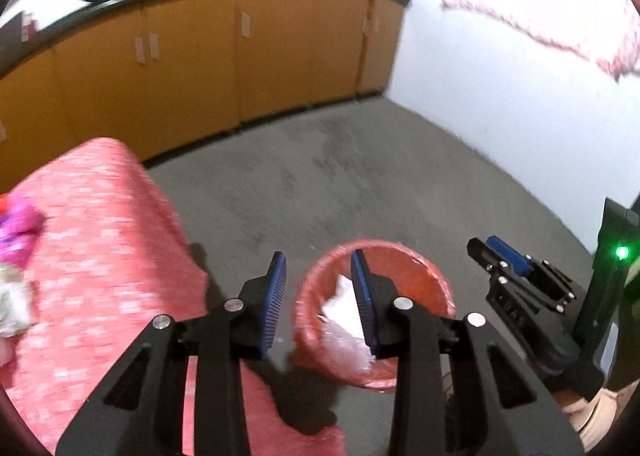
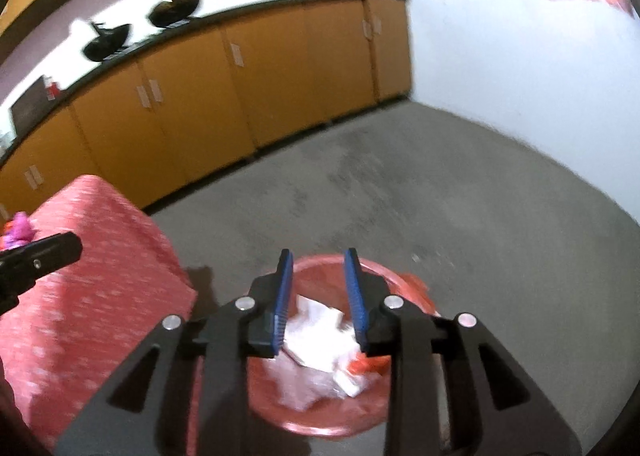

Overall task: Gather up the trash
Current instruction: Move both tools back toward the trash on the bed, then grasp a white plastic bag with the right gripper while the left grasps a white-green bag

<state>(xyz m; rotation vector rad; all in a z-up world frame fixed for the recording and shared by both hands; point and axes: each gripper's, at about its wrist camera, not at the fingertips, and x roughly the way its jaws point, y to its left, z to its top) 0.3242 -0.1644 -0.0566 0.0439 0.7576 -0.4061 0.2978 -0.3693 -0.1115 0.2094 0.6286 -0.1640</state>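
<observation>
Red bin [image 2: 320, 412]: stood on the grey floor [image 2: 440, 195], just beside the pink-clothed surface [image 2: 92, 296]. Contents: crumpled white paper [image 2: 316, 340], clear plastic film [image 2: 304, 388], 1 red scrap.

Left gripper [image 1: 320, 296]: fingers partly open, nothing between them, above the bin's near rim.

Right gripper [image 2: 316, 296]: fingers partly open, empty, over the bin mouth.

Remaining trash [image 1: 14, 304]: 1 pale wrapper-like item at the surface's left edge, blurred, near a pink-purple object [image 1: 18, 223].

Handling, judged: light, soft, crushable, possibly slick; best pinched at a raised fold, not flat against the cloth.
</observation>
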